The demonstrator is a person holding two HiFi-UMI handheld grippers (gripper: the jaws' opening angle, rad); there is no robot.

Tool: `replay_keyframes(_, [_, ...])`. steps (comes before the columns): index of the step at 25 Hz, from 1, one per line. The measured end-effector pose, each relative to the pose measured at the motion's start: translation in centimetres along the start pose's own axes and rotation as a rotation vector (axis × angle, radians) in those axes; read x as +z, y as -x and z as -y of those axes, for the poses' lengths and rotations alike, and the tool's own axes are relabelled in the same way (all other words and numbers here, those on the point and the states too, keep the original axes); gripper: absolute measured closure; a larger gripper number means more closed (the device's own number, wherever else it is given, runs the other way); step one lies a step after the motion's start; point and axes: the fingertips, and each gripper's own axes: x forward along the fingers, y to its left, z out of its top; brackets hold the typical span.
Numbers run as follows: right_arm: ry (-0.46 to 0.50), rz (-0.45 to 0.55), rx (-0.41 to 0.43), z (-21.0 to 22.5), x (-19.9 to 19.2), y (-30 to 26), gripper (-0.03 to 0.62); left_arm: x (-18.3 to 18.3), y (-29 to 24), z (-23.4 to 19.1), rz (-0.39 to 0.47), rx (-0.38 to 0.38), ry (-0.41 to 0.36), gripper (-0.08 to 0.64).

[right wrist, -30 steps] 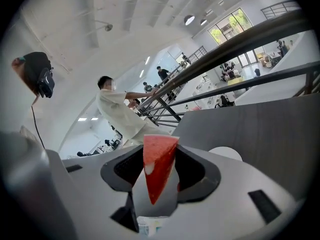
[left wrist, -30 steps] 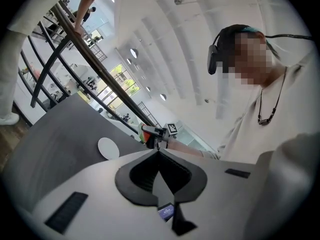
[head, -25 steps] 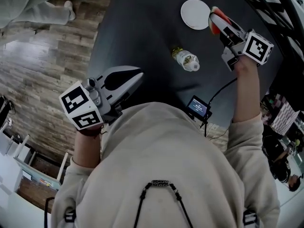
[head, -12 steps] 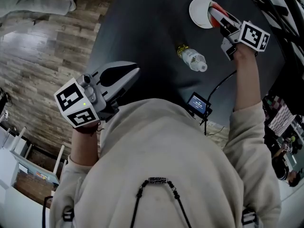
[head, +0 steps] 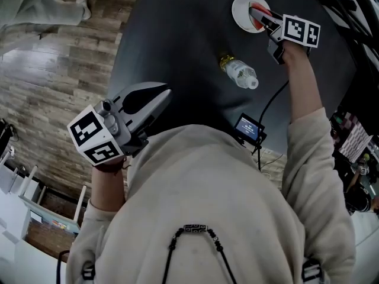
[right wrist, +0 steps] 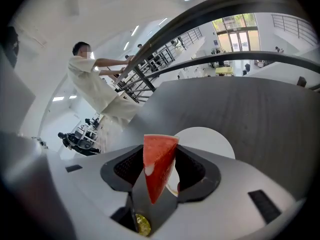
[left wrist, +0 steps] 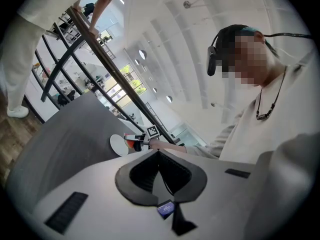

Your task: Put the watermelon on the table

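A red watermelon wedge (right wrist: 157, 165) is clamped between the jaws of my right gripper (right wrist: 159, 174), point down. In the head view the right gripper (head: 265, 18) hovers with the watermelon slice (head: 257, 15) over a small white plate (head: 245, 5) at the far end of the dark table (head: 177, 40). The plate (right wrist: 207, 139) lies just beyond the wedge in the right gripper view. My left gripper (head: 155, 97) is held near my chest, over the table's near edge, its jaws closed with nothing between them. From the left gripper view, the right gripper (left wrist: 141, 140) shows small beside the plate (left wrist: 119, 144).
A clear plastic bottle (head: 238, 71) lies on its side mid-table. A small device with a lit screen (head: 248, 128) and a black cable sit at the table's near edge. Wood floor (head: 53, 76) lies left of the table. A person in white (right wrist: 97, 94) stands by a railing.
My right gripper has carried the watermelon wedge forward and left until it hangs over the white plate. The left gripper has barely shifted.
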Motion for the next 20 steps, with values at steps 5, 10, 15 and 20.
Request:
replay_keyframes(5, [0.007, -0.051, -0.039, 2.4, -1.3, -2.0, 0.388, -0.4, -0.6, -1.2, -0.004, -0.001, 0.018, 0.554])
replay_keyframes(10, [0.020, -0.078, -0.069, 3.5, -1.8, -3.2, 0.388, -0.6, -0.6, -1.6, -0.003, 0.003, 0.022, 0.554])
replay_keyframes(15, [0.057, -0.121, -0.130, 4.7, -2.8, -4.1, 0.388, -0.9, -0.6, -1.6, -0.007, 0.004, 0.030, 0.554])
replay_keyframes(20, [0.104, -0.150, -0.200, 5.5, -3.5, -4.8, 0.393, -1.0, -0.5, -1.8, -0.006, 0.006, 0.034, 0.554])
